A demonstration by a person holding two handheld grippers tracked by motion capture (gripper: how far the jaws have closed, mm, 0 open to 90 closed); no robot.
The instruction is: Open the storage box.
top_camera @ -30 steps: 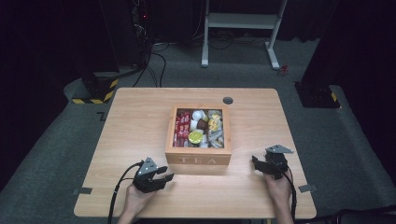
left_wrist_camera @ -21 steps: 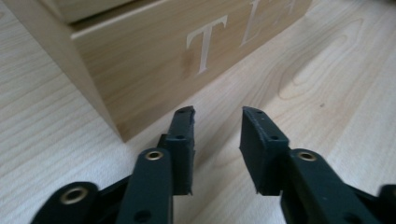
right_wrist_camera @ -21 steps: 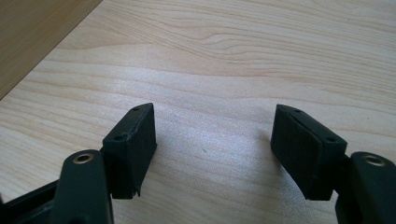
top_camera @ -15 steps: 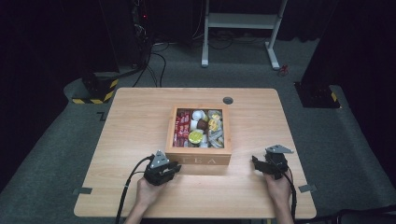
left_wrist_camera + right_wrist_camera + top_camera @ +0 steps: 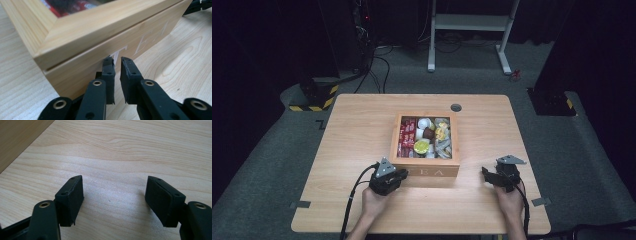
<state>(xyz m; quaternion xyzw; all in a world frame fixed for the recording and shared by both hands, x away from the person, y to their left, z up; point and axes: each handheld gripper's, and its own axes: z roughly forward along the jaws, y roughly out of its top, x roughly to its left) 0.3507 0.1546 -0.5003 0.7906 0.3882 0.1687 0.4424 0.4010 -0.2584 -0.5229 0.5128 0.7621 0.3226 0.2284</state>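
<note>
Sitting at table (image 5: 352,130) centre: square light-wood box marked TEA (image 5: 427,150), glass lid shut, packed with red sachets and pale capsules; contents blurred. Left gripper (image 5: 117,62) at box's 7 o'clock corner, jaws just closing, nearly together, nothing between. Right gripper (image 5: 115,195) at 4 o'clock, spread, empty.

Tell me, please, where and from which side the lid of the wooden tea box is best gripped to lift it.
Probably the front edge of the lid, from the near side of the tea box. A seam along that front wall, above the TEA letters, shows where lid and base part, giving an edge to catch.
</note>
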